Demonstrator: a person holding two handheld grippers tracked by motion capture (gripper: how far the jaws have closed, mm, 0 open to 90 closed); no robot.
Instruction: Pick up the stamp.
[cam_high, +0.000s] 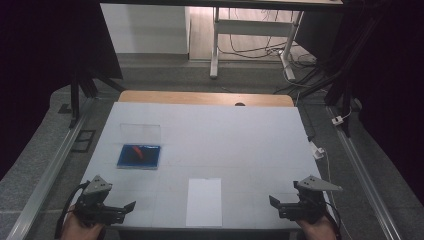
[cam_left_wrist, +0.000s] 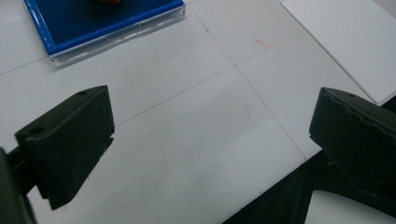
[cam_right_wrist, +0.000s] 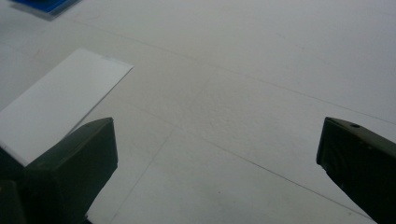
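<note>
A flat blue case (cam_high: 139, 156) with a small red thing on it lies on the left half of the white table top (cam_high: 225, 135); its corner appears as the blue case (cam_left_wrist: 100, 21) in the left gripper view. A white sheet of paper (cam_high: 204, 201) lies at the front middle, seen too as the sheet (cam_left_wrist: 343, 39) and the sheet (cam_right_wrist: 58, 105). My left gripper (cam_high: 131, 206) rests at the front left corner, open, nothing between its jaws. My right gripper (cam_high: 274, 202) sits at the front right corner, open and empty as well.
A clear plastic lid (cam_high: 140, 132) lies just behind the blue case. A wooden strip (cam_high: 205, 98) borders the table's far edge. Metal rails (cam_high: 47, 175) run along both sides, and a desk frame (cam_high: 250, 30) with cables stands beyond.
</note>
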